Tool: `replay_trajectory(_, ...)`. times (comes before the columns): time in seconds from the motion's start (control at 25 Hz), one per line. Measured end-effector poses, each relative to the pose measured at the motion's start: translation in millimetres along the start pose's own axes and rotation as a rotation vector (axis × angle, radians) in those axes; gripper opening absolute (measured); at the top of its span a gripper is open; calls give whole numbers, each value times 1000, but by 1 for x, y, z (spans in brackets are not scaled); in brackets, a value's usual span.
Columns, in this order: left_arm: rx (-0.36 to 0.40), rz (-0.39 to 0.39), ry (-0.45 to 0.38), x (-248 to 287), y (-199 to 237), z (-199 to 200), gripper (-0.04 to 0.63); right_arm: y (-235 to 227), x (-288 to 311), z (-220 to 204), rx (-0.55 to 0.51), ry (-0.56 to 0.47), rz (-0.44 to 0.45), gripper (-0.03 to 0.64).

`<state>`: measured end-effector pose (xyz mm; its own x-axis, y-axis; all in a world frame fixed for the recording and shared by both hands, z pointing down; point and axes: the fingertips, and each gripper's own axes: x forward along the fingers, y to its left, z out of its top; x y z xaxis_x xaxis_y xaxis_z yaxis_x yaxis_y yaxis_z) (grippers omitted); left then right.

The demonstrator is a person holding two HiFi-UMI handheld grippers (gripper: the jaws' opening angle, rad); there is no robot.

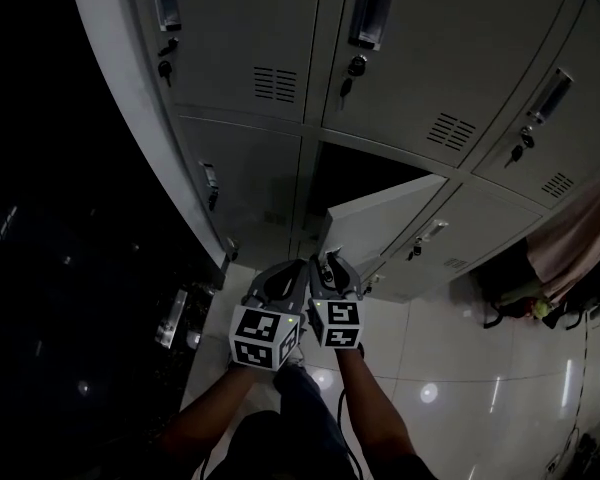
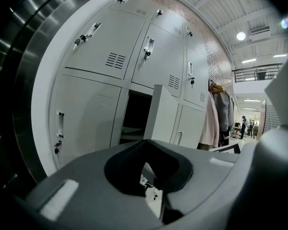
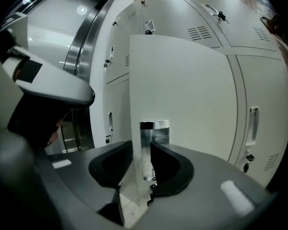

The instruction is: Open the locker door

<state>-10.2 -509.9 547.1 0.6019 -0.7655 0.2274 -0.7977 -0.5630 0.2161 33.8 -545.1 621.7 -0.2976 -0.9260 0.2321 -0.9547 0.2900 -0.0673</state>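
Two grippers hang side by side. The right gripper (image 3: 141, 153) is clamped on the free edge of the half-open locker door (image 3: 187, 85), beside its metal handle (image 3: 157, 128). The left gripper (image 2: 150, 146) has its jaws together, empty.

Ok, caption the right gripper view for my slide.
Right gripper clamped on the free edge of the partly open locker door.

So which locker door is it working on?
Look at the wall of grey lockers. One door stands swung outward from a dark compartment, its edge between the fingers of the right gripper. Every neighbouring door lies shut and flat.
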Motion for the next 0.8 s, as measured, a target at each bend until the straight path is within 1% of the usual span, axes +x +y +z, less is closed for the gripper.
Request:
replay_trajectory(0.2, 0, -29, 9, -13, -28, -3, 5, -5, -34, -9, -11, 21, -20, 115)
replay_trajectory(0.4, 7, -62, 25, -23, -57, -6, 5, -15, -67, -16, 2, 47, -41, 127)
replay_trajectory(0.56, 19, -92, 35, -29, -81, -7, 5, -29, -93, -23, 10, 62, -79, 131)
replay_trajectory(0.8, 46, -129, 49, -37, -110, -10, 5, -47, -120, -29, -14, 89, -125, 135)
